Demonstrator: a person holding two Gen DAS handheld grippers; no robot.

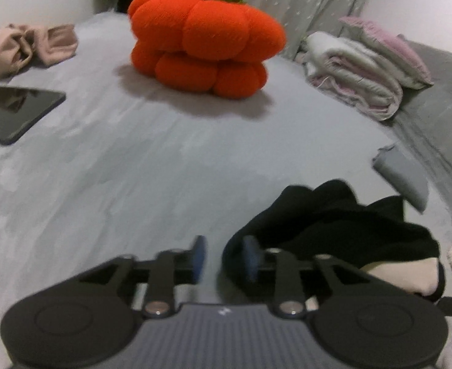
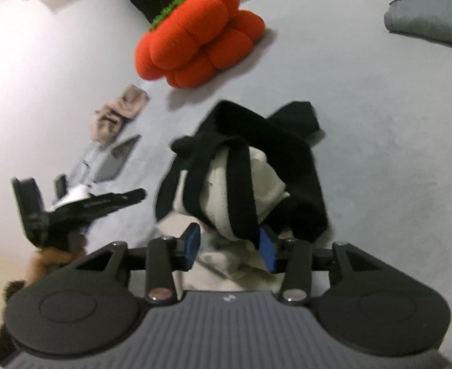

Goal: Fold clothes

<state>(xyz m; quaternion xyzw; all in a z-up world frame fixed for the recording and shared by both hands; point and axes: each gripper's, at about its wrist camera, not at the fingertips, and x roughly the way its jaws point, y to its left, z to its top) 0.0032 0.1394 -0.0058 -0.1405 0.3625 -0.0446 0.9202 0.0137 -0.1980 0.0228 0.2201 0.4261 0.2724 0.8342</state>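
Both grippers hover low over a grey bedsheet [image 1: 118,169]. Left gripper [image 1: 223,258] has its blue pads parted and bare, the black-and-cream garment [image 1: 333,230] lying bunched just to its right, its dark edge against the right pad. Right gripper [image 2: 230,246] stands with its jaws apart around a cream fold and a black strap of that same garment [image 2: 241,166]; whether the pads press on it I cannot tell. Behind sits a plump, lobed orange pumpkin cushion [image 1: 207,43] of knitted texture with a green top. Further off lie a crumpled beige cloth [image 1: 26,47], a glossy dark tablet [image 1: 13,112], a folded white-and-pink blanket [image 1: 364,70] and a folded grey cloth [image 2: 432,18].
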